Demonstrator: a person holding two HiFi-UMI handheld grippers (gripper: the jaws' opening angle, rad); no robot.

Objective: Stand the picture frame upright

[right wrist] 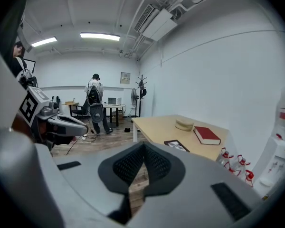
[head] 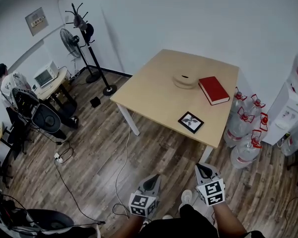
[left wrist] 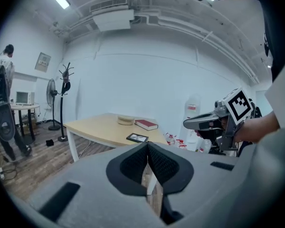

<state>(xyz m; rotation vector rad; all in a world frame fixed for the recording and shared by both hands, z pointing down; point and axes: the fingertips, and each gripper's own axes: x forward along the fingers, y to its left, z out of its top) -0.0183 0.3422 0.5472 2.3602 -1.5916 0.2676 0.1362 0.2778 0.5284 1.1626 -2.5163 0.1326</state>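
A small black picture frame [head: 190, 122] lies flat near the front edge of the light wooden table [head: 154, 90]; it also shows in the left gripper view as the frame [left wrist: 137, 137] and in the right gripper view as the frame [right wrist: 176, 146]. My left gripper [head: 152, 182] and right gripper [head: 204, 170] hang over the floor well short of the table. Both are shut with nothing between their pads. The left gripper [left wrist: 147, 145] and right gripper [right wrist: 143, 146] point toward the table.
A red book [head: 213, 89] and a round beige object [head: 185, 80] lie further back on the table. Water bottles [head: 243, 128] and a dispenser [head: 289, 108] stand to the right. A fan, coat rack [head: 92, 48], cables and a seated person's desk fill the left.
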